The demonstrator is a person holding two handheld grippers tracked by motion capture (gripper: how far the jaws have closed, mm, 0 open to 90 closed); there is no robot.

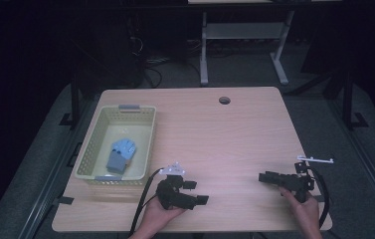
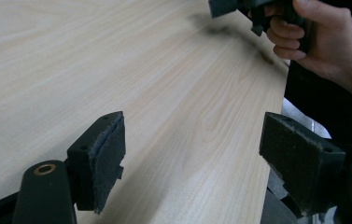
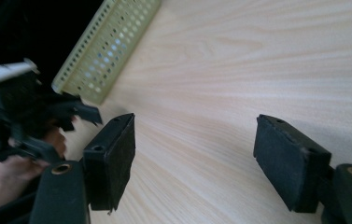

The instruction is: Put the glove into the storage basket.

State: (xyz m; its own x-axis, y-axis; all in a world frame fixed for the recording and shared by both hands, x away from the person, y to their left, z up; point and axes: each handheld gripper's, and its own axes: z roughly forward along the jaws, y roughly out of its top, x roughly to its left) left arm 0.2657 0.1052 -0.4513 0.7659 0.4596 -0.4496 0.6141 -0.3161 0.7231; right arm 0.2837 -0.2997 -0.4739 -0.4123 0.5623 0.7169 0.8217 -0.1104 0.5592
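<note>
Scanning from the left, we note the blue glove (image 1: 122, 153) lying inside the yellow basket (image 1: 143, 142) on the surface (image 1: 225, 139). Left gripper (image 1: 195, 191) hovers nearby, fingers wide, empty. Right gripper (image 1: 264, 176) likewise wide, holding nothing.

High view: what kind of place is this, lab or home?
Probably a lab or recording workspace: a bare wooden table with a cable hole, a second desk frame behind it, loose cables on grey carpet.

No readable text, labels or numbers anywhere.
</note>
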